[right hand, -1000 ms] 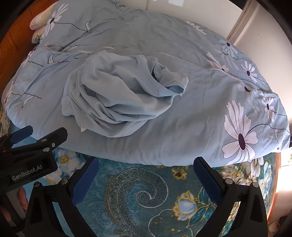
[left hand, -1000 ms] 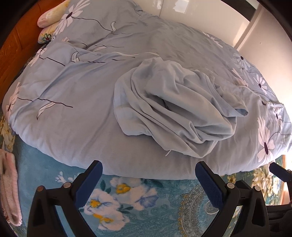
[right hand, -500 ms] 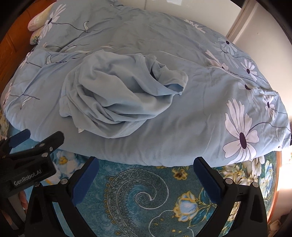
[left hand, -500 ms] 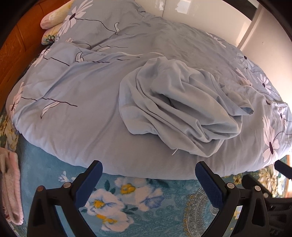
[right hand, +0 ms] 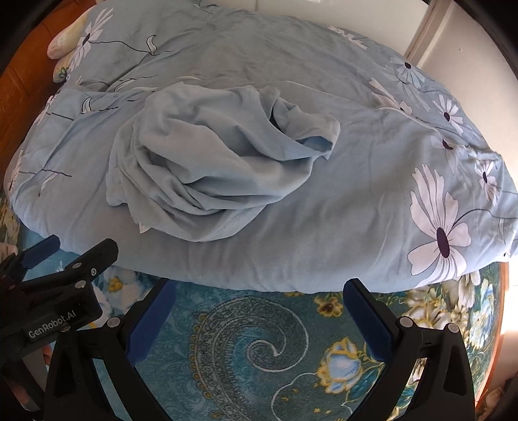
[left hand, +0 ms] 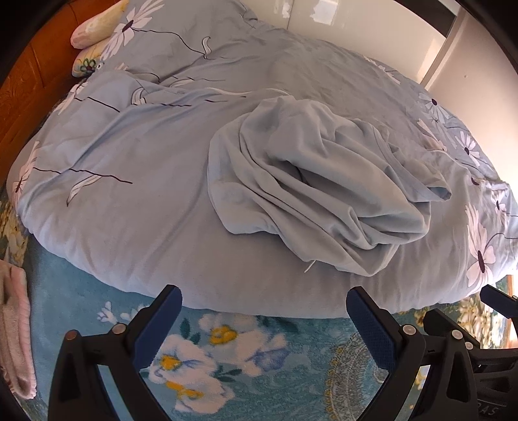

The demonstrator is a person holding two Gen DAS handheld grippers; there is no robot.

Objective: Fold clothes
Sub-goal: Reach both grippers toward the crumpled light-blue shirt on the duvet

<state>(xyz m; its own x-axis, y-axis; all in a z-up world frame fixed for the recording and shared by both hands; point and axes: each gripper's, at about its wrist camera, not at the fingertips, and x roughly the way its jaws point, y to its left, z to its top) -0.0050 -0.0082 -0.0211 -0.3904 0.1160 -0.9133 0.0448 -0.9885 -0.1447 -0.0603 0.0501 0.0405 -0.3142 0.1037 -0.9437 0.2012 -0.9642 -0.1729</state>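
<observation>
Left gripper (left hand: pixel 264 306): jaws spread wide, nothing between the blue pads, hovering over the teal floral blanket (left hand: pixel 200 359) short of the duvet's near edge.
Right gripper (right hand: pixel 259 301): jaws just as wide, empty too, above the swirl pattern of the same blanket, tips just short of the duvet.
Garment (left hand: pixel 320 184): a light blue top, crumpled in a heap on the duvet. From the left jaws it lies ahead and a little toward the right finger; from the right jaws it lies ahead and off past the left finger (right hand: pixel 207 162). Neither gripper touches it.
Garment details: a sleeve opening pokes out on the side away from the left jaws, and a small white tag peeks from the hem nearest the fingers. Which way the front faces, hard to call in this bunching.
Duvet (left hand: pixel 123 200): pale blue with white flowers, rumpled, filling the scene ahead of both sets of jaws.
Pillows (left hand: pixel 94 29): far beyond the left finger of the left gripper, against a wooden headboard (left hand: pixel 22 94).
Pink cloth (left hand: pixel 14 330): off at the edge, well outside the left finger.
Neighbours: each gripper sees the other's black body at its own frame edge, side by side.
</observation>
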